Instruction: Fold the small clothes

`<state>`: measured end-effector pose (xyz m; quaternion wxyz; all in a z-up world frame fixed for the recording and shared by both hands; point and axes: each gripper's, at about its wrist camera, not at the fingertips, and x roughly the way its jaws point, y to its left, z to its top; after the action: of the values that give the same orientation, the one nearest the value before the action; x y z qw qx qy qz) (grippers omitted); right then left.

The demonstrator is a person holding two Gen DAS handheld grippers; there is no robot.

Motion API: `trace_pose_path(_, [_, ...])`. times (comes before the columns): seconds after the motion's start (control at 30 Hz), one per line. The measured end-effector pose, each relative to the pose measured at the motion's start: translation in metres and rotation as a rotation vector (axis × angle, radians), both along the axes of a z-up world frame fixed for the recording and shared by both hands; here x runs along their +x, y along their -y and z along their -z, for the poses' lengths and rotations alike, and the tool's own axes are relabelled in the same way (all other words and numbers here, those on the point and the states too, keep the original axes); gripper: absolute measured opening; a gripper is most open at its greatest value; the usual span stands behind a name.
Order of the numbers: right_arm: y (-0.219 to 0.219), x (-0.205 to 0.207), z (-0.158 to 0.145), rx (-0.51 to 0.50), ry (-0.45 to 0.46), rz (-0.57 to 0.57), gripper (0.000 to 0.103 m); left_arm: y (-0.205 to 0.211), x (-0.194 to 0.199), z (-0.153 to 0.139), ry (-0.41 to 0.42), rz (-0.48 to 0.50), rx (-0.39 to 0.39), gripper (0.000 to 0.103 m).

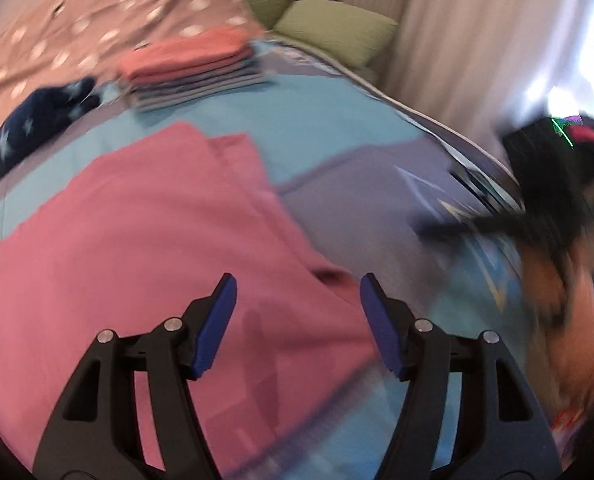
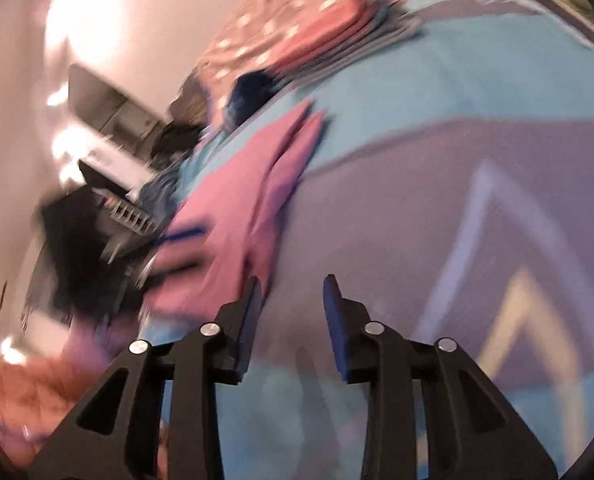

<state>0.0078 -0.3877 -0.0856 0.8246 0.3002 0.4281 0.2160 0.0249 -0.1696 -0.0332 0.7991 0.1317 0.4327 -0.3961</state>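
A pink garment (image 1: 145,240) lies spread on the blue bedcover (image 1: 305,120), partly folded. My left gripper (image 1: 297,292) is open and empty, just above the garment's right part. In the right wrist view the same pink garment (image 2: 253,200) lies to the left ahead. My right gripper (image 2: 293,292) is open and empty, over the purple part of the bedcover (image 2: 397,208) beside the garment's edge. The right gripper shows blurred at the right of the left wrist view (image 1: 497,224). The left gripper shows blurred at the left of the right wrist view (image 2: 169,248).
A stack of folded clothes (image 1: 193,68) with a coral piece on top sits at the far side of the bed. A dark blue star-patterned garment (image 1: 37,128) lies to its left. Green pillows (image 1: 337,28) and curtains (image 1: 457,40) stand behind. Both views are motion-blurred.
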Motion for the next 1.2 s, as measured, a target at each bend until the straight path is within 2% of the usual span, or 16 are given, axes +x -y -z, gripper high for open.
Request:
trace_pose_path(0.07, [0.005,0.027,-0.006,-0.043,-0.019,0.005,0.042,0.001,-0.018,0.004,-0.006,0.045,0.011,0.065])
trace_pose_path(0.23, [-0.005,0.092,-0.001,0.004,-0.082,-0.089,0.053,0.007,-0.041,0.023,0.058,0.044,0.076,0.065])
trace_pose_path(0.33, [-0.025,0.125,0.003,0.014,-0.112,-0.157,0.065,0.012,-0.038,0.034,0.052,0.028,0.082,0.056])
trace_pose_path(0.47, [-0.045,0.166,0.015,-0.002,-0.164,-0.192,0.068,0.024,-0.042,0.039,0.092,0.043,0.091,0.048])
trace_pose_path(0.6, [-0.06,0.191,0.016,-0.008,-0.189,-0.219,0.068,0.023,-0.044,0.04,0.081,0.036,0.072,0.049])
trace_pose_path(0.63, [-0.063,0.194,0.015,-0.02,-0.189,-0.219,0.065,0.022,-0.045,0.04,0.08,0.032,0.067,0.049])
trace_pose_path(0.67, [-0.068,0.197,0.013,-0.067,-0.183,-0.204,0.034,0.021,-0.046,0.042,0.081,0.031,0.065,0.05])
trace_pose_path(0.7, [-0.071,0.199,0.013,-0.13,-0.187,-0.181,0.012,0.021,-0.047,0.043,0.091,0.032,0.068,0.05])
trace_pose_path(0.73, [-0.071,0.202,0.016,-0.185,-0.205,-0.162,0.006,0.023,-0.048,0.044,0.102,0.035,0.074,0.05])
trace_pose_path(0.77, [-0.07,0.202,0.016,-0.179,-0.208,-0.143,0.005,0.024,-0.046,0.045,0.111,0.041,0.084,0.047])
trace_pose_path(0.8, [-0.071,0.201,0.014,-0.193,-0.193,-0.135,0.005,0.026,-0.046,0.045,0.124,0.044,0.093,0.031])
trace_pose_path(0.87, [-0.071,0.197,0.006,-0.222,-0.159,-0.115,0.004,0.026,-0.044,0.042,0.118,0.03,0.097,0.011])
trace_pose_path(0.97, [-0.061,0.202,0.005,-0.231,-0.172,-0.077,0.003,0.023,-0.029,0.038,0.013,0.01,0.045,0.011])
trace_pose_path(1.0, [-0.057,0.204,0.013,-0.267,-0.179,-0.05,0.002,0.024,-0.029,0.04,0.018,0.015,0.051,0.011])
trace_pose_path(1.07, [-0.047,0.204,0.029,-0.186,-0.165,-0.054,0.003,0.025,-0.032,0.043,0.054,0.011,0.062,0.011])
trace_pose_path(1.2, [-0.037,0.19,0.026,-0.137,-0.152,-0.046,0.002,0.024,-0.035,0.042,0.058,0.0,0.041,0.011])
